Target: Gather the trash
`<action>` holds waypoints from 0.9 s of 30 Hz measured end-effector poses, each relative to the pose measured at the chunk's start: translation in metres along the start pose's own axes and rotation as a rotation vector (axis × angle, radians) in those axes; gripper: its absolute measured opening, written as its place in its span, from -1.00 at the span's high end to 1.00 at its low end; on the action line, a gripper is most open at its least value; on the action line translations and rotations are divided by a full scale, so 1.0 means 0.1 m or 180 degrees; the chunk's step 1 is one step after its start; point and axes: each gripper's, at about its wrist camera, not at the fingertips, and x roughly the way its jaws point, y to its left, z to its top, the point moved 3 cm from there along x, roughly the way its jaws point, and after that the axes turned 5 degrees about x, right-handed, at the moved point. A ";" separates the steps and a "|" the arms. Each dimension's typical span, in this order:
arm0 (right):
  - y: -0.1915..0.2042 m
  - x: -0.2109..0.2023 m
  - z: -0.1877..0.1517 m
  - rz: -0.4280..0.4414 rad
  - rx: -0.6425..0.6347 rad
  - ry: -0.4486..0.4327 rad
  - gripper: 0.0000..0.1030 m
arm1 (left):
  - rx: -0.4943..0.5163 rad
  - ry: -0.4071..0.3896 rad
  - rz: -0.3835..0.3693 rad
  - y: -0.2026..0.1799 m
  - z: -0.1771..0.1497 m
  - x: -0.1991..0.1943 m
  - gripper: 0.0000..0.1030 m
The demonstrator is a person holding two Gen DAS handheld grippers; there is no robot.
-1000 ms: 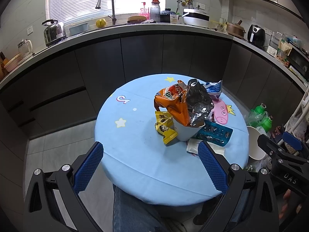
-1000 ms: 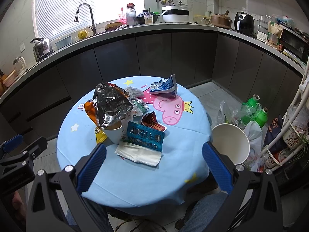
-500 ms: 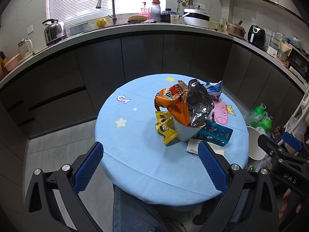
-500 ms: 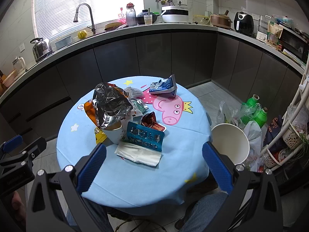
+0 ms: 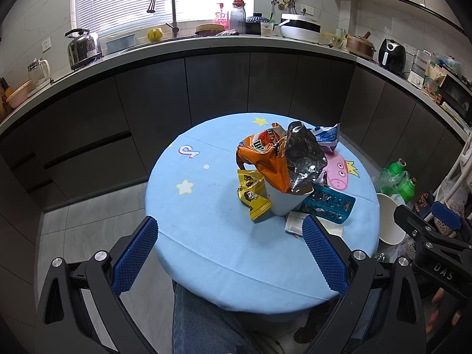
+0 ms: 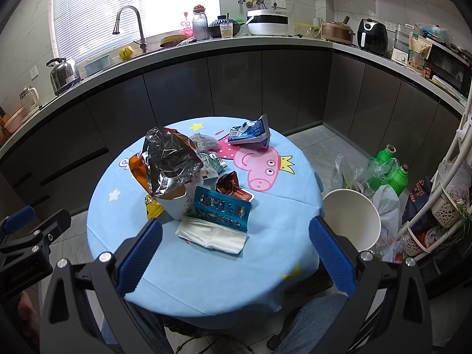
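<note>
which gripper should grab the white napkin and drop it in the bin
Probably the right gripper: its open jaws already frame the napkin, and the white bin stands by its right side. The left gripper sits farther left.

Cup (image 6: 177,206) at middle of table (image 6: 206,280), chip bag (image 6: 168,159) stuffed in it. Napkin (image 6: 212,236) in front, tray (image 6: 221,209) leaning just behind napkin. Wrapper (image 6: 250,132) at far edge. Bin (image 6: 351,221) on floor, right of table.

Black gripper frames, silver screws, blue textured fingers (image 5: 323,258), jeans.
</note>
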 end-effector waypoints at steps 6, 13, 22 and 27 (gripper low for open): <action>0.00 0.00 0.00 -0.0002 0.0000 -0.0003 -0.93 | 0.0000 0.0000 -0.0001 0.00 0.00 0.00 -0.83; -0.02 -0.01 -0.01 -0.0003 0.0001 0.0004 -0.93 | -0.0003 0.0013 0.0001 -0.01 0.00 0.00 -0.83; -0.01 0.04 0.01 -0.0014 0.0004 0.0057 -0.93 | -0.0017 0.0087 -0.0006 0.00 0.02 0.09 -0.83; -0.04 0.15 0.01 -0.0034 0.0018 0.0113 -0.93 | -0.0042 0.0136 -0.0044 0.03 0.03 0.19 -0.83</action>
